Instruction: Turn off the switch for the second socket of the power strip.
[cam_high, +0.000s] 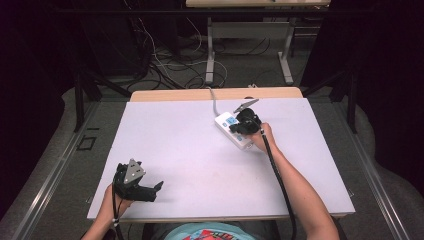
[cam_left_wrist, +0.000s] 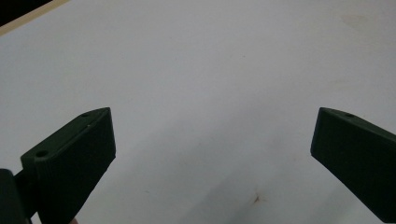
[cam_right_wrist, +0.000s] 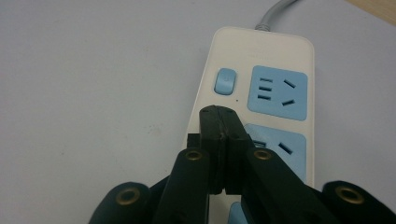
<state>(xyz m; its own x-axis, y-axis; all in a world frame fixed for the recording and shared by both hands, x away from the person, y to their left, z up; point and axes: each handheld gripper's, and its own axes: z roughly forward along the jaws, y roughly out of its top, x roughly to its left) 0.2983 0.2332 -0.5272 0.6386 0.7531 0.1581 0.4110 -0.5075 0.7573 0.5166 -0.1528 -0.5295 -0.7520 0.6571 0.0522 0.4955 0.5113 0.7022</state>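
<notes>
The right gripper (cam_right_wrist: 223, 116) is held with its jaws pressed together, empty, tips over the white power strip (cam_right_wrist: 280, 60) just below its blue switch (cam_right_wrist: 224, 81). The right forearm is extended across the white table (cam_high: 175, 150). The left gripper (cam_high: 150, 191), jaws spread wide and empty, is held at the near left corner.

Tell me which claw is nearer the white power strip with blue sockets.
Right. The right claw hangs directly over the white power strip with blue sockets, jaws shut, just short of its blue switch. The left claw sits open far off, near the table's front left corner.
</notes>
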